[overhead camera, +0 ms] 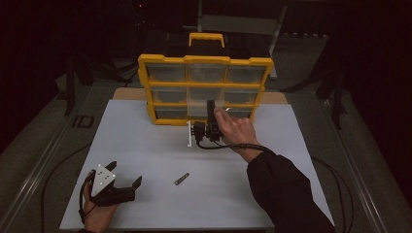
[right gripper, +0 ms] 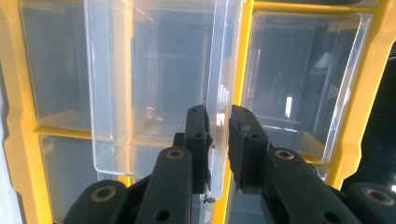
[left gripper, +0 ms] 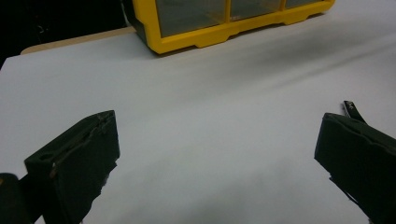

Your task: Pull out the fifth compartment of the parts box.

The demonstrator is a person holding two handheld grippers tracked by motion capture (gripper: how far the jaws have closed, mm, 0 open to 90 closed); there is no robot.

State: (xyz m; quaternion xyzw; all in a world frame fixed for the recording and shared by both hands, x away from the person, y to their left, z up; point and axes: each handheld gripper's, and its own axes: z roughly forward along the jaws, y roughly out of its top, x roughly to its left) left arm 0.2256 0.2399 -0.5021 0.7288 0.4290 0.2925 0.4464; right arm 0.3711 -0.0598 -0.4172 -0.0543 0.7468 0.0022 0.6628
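Note:
A yellow organiser (overhead camera: 206, 60) with clear drawers stands upright at the back of the white table top (overhead camera: 145, 155). My right gripper (overhead camera: 212, 112) reaches into its middle column. In the right gripper view the right gripper (right gripper: 218, 122) is shut on the thin side wall of a clear drawer (right gripper: 154, 70) that sticks out from the yellow frame (right gripper: 243, 56). My left gripper (overhead camera: 125, 173) rests at the table's front left, open with nothing between its jaws; the left gripper view has it (left gripper: 218, 128) facing the organiser (left gripper: 219, 32) across bare table.
A small dark metal piece (overhead camera: 181, 178) lies on the table between the two hands and peeks out beside the left gripper's right jaw (left gripper: 350, 109). A thin white upright piece (overhead camera: 188, 133) stands left of the right gripper. Cables trail off the table's sides.

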